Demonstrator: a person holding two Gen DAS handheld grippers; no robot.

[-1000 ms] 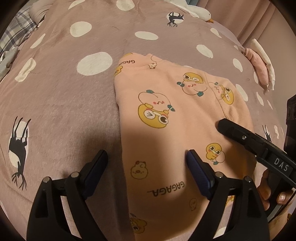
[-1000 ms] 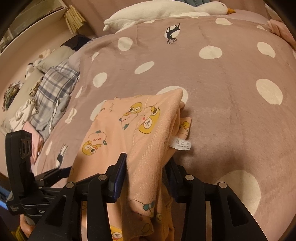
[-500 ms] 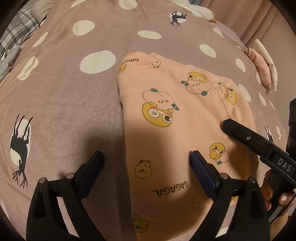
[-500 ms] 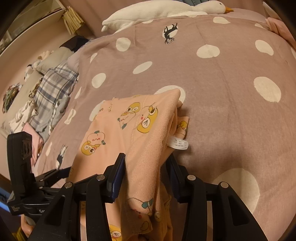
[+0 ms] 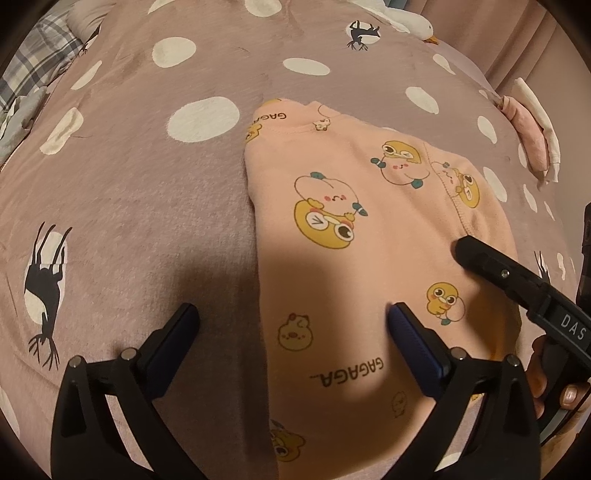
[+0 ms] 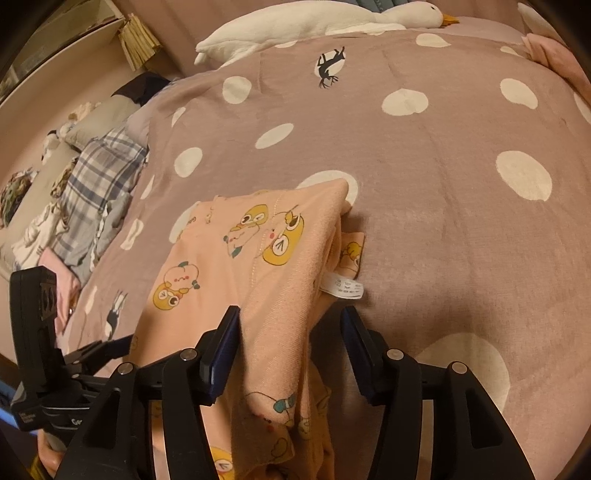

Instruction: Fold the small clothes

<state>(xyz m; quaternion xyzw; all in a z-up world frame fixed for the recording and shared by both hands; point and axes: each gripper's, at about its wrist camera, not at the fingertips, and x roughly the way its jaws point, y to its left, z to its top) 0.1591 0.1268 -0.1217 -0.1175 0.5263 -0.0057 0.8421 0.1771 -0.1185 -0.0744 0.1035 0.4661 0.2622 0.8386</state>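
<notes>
A small peach garment (image 5: 369,266) printed with yellow cartoon ducks lies partly folded on the mauve polka-dot blanket (image 5: 147,206). My left gripper (image 5: 291,328) is open above its near left edge, one finger over the blanket and one over the cloth. The right gripper's finger (image 5: 491,264) rests on the garment's right side. In the right wrist view the garment (image 6: 240,266) has a fold of cloth running between the fingers of my right gripper (image 6: 291,347), whose jaws stand apart. A white care label (image 6: 341,288) sticks out at its right edge.
A white goose plush (image 6: 314,22) lies at the head of the bed. A plaid cloth (image 6: 99,177) and other laundry lie at the left. Folded pink and white clothes (image 5: 535,136) sit at the blanket's right edge.
My left gripper has drawn back slightly toward the near edge. My right gripper's jaws have spread wider around the fold. The garment has not shifted.
</notes>
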